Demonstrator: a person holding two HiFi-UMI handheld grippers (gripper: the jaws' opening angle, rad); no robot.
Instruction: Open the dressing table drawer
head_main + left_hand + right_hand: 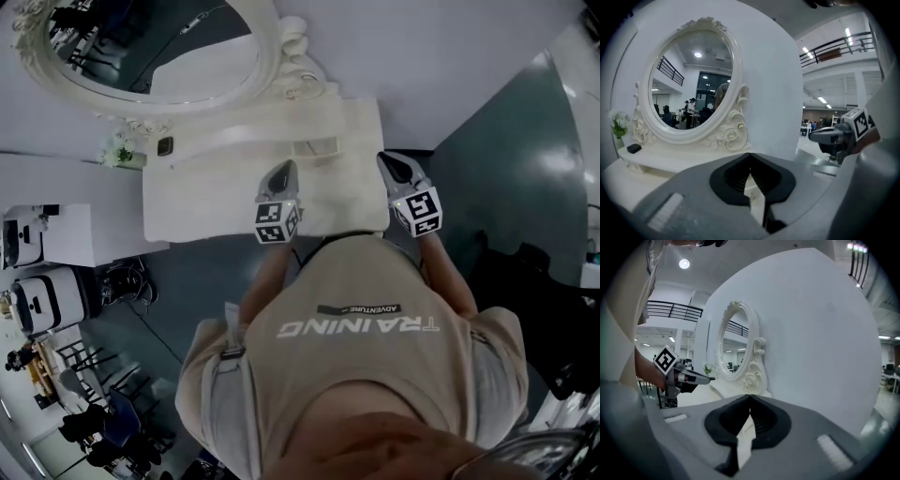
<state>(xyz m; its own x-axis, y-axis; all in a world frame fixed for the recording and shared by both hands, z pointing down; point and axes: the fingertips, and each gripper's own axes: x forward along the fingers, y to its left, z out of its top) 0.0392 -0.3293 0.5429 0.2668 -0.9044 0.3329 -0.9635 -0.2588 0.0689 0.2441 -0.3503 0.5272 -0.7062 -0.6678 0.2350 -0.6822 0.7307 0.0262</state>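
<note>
One dressing table [216, 202], one mirror [159, 47], one plant [120, 150], two grippers [284, 169] [390, 162].

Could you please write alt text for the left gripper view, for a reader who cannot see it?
The left tongs fill the foreground, jaws shut together with nothing between them. Beyond them an oval mirror in a carved white frame stands on a white dressing table, with a small plant at its left and the right tongs at the picture's right.

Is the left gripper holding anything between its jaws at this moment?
No: the left gripper has its jaws shut tip to tip with nothing between them; the dressing table lies beyond.
</note>
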